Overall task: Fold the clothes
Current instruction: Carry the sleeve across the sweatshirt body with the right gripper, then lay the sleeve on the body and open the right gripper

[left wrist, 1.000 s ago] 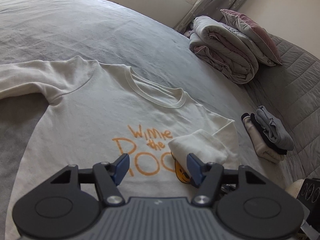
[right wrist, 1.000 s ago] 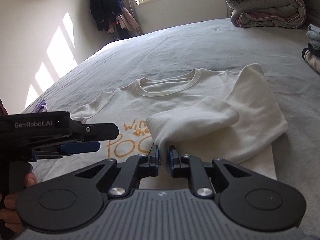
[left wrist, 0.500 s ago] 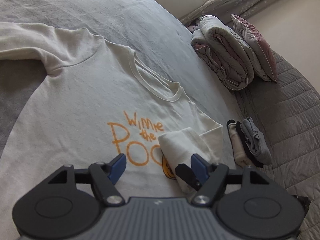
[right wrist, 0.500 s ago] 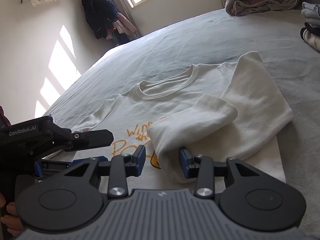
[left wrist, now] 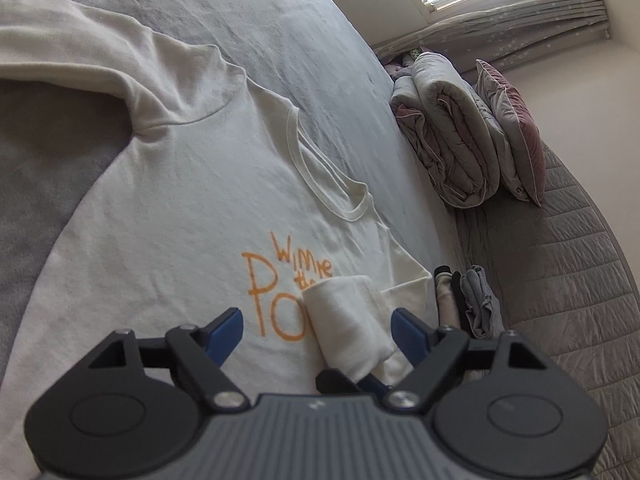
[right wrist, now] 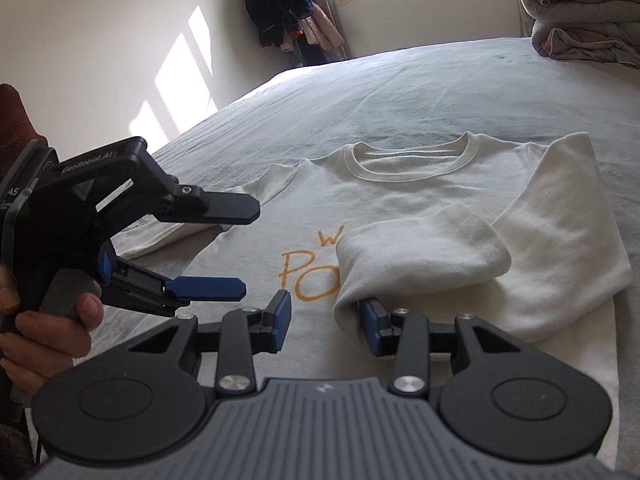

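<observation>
The cream sweatshirt (right wrist: 400, 200) lies flat and face up on the bed (right wrist: 400, 92), just ahead of both claws. Its folded sleeve (right wrist: 416, 264) now rests across the chest print, and the cuff end sits just beside the right pad of the right claw (right wrist: 326, 318). A second ago this claw was clenched on the sleeve; now it is released, with nothing pressed between its pads. The left claw (left wrist: 316, 330) is still opening and holds nothing. I judge that the first sleeve fold is finished, and the other sleeve (left wrist: 72, 40), far ahead to the left of the left claw, is next. Folded clothes (left wrist: 468, 300) wait at its right.
</observation>
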A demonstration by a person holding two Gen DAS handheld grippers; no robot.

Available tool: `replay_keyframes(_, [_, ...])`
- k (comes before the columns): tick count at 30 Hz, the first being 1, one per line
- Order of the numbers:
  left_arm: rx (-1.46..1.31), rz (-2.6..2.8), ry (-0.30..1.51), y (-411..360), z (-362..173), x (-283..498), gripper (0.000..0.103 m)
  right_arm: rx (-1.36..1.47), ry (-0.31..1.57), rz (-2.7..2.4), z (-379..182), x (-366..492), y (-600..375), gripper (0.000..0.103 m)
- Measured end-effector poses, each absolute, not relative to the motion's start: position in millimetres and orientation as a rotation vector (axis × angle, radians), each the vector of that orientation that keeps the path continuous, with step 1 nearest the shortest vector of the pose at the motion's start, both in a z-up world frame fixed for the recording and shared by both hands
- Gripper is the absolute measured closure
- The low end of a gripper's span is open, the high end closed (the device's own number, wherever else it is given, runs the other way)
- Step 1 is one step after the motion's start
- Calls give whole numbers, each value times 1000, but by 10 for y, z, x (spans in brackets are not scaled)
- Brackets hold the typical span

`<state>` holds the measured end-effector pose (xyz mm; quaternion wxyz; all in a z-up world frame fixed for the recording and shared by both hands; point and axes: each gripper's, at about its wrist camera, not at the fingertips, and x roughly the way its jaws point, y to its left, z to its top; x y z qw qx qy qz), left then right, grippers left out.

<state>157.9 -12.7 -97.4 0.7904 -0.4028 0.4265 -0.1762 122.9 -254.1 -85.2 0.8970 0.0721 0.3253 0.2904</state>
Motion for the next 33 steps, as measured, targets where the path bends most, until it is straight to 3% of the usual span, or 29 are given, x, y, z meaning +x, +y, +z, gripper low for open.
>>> replay_keyframes(7, [-861, -423, 923, -261, -978, 1596, 22, -113, 637, 686, -796, 1046, -2299, 60])
replay_keyframes(20, [-881, -423, 933, -247, -1013, 1571, 22, 136, 662, 659, -808, 1251, -2539, 59])
replay_keyframes(33, [-917, -401, 920, -43, -985, 1433, 22, -202, 634, 833, -844, 927, -2158, 57])
